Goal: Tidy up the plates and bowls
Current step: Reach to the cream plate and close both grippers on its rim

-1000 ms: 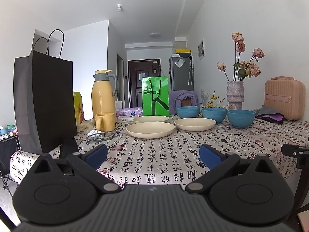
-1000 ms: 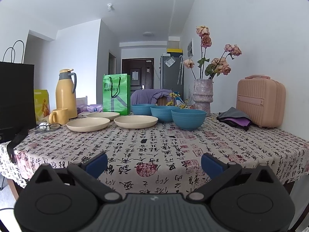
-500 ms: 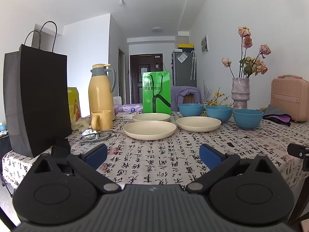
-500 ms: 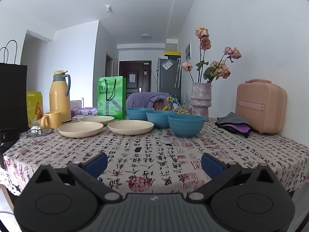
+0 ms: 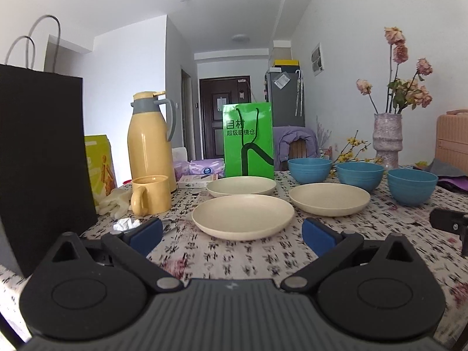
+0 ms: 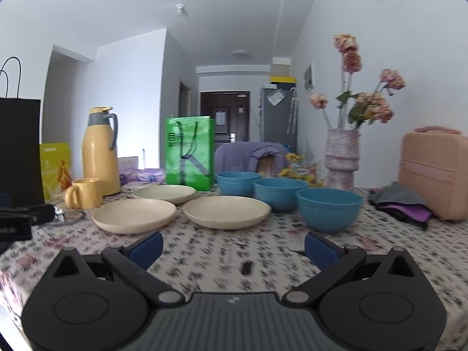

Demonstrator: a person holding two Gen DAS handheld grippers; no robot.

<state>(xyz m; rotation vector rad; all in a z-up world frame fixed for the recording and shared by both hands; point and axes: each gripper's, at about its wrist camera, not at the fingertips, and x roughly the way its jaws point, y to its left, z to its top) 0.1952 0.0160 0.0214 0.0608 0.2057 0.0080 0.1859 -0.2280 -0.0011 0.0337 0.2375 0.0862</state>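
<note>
Across the tabletop, three plates and three bowls sit unstacked. We have brought both hand-held grippers closer, left hand-held gripper and right hand-held gripper wide and empty, so sorting can start.

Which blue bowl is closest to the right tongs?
The blue bowl on the right end of the row of three, by the dark folded cloth. The middle bowl and the left bowl sit farther back, toward the green bag.
</note>
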